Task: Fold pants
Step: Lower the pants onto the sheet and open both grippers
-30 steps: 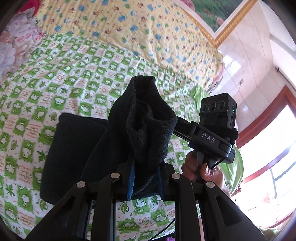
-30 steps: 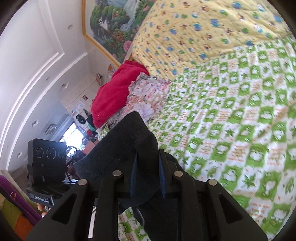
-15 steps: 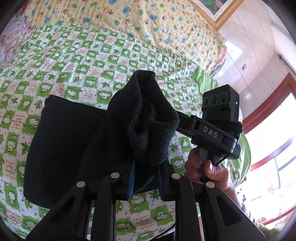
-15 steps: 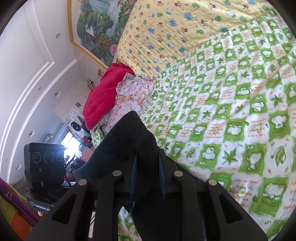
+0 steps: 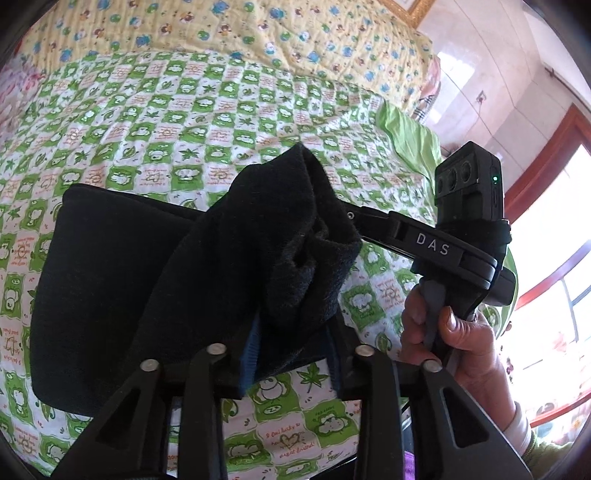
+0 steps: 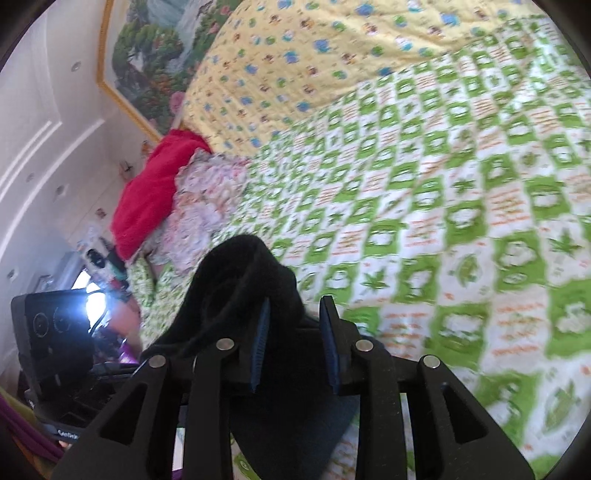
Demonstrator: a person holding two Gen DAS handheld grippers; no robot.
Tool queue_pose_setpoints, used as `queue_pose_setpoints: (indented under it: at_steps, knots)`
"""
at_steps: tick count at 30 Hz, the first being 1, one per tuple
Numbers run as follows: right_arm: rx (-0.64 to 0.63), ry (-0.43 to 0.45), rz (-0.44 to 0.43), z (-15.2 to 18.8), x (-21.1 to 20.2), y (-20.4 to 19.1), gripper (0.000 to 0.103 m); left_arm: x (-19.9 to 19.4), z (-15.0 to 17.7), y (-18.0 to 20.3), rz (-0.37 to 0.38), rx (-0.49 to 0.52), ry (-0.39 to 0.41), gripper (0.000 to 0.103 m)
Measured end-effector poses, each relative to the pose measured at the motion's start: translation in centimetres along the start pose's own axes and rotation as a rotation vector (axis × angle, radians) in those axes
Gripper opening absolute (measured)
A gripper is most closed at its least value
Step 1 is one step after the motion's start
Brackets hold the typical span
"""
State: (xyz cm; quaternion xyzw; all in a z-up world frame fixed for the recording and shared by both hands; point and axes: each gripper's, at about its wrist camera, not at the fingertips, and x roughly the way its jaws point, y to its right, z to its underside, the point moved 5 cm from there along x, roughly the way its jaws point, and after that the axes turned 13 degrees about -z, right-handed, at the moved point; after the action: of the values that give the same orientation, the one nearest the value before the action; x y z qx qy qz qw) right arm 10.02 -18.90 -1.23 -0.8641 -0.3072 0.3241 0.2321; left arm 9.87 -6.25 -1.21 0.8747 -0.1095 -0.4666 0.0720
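The dark pants lie partly spread on the green checked bedspread, with one end lifted. My left gripper is shut on a bunched edge of the pants. My right gripper is shut on another part of the pants, held above the bed. In the left wrist view the right gripper's body and the hand holding it show at the right. The left gripper's body shows at the lower left of the right wrist view.
A yellow patterned quilt covers the head of the bed. A red blanket and a floral pillow lie at the bed's side. A framed painting hangs on the wall. A window is at right.
Both grippers have moved forward over the bed with the pants held. More of the pants now lies spread on the bedspread in the left view.
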Motion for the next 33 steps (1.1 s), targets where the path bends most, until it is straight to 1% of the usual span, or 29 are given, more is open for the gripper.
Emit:
queue_pose_setpoints:
  at_steps: [1,2,3,4,7,10,12,14,16,17,19,22,27,33]
  knots:
    - [0.0,0.013,0.022,0.1,-0.6,0.0,0.036,-0.1,0.1,0.0,0.008,0.002,0.0,0.045]
    - [0.0,0.021,0.036,0.2,-1.0,-0.1,0.045,-0.1,0.2,0.2,0.022,0.001,-0.003,0.054]
    - [0.0,0.03,0.053,0.3,-1.3,-0.3,0.05,-0.1,0.2,0.3,0.035,0.0,-0.008,0.056]
    - [-0.003,0.039,0.073,0.4,-1.7,-0.4,0.056,0.0,0.3,0.4,0.04,-0.001,-0.012,0.057]
    - [-0.018,0.047,0.13,0.7,-2.5,-0.8,0.056,0.0,0.6,0.6,0.037,0.015,-0.017,0.057]
    - [-0.017,0.05,0.199,1.0,-3.2,-0.9,0.057,-0.4,0.8,0.6,0.057,0.017,-0.023,0.057]
    - [-0.006,0.054,0.245,1.3,-3.8,-0.7,0.061,-1.0,0.9,0.4,0.062,0.02,-0.014,0.058]
    - [0.0,0.067,0.29,1.4,-4.6,-0.7,0.07,-1.7,0.9,0.0,0.065,0.016,0.001,0.059]
    - [0.009,0.087,0.296,1.5,-5.3,-0.9,0.074,-2.4,0.9,-0.6,0.063,0.008,0.015,0.061]
    - [0.013,0.094,0.296,1.5,-5.5,-1.0,0.077,-2.7,1.0,-0.9,0.061,0.002,0.021,0.061]
    - [0.019,0.107,0.293,1.5,-5.8,-1.5,0.08,-3.3,0.9,-1.5,0.057,-0.01,0.032,0.062]
    - [0.013,0.101,0.286,1.7,-5.5,-2.4,0.081,-4.0,0.8,-2.8,0.043,-0.033,0.051,0.063]
    - [-0.015,0.075,0.285,2.1,-4.2,-4.1,0.082,-4.6,0.5,-5.2,0.013,-0.079,0.069,0.064]
    - [-0.057,0.043,0.291,2.3,-2.6,-5.8,0.083,-5.6,0.6,-7.6,-0.002,-0.135,0.09,0.064]
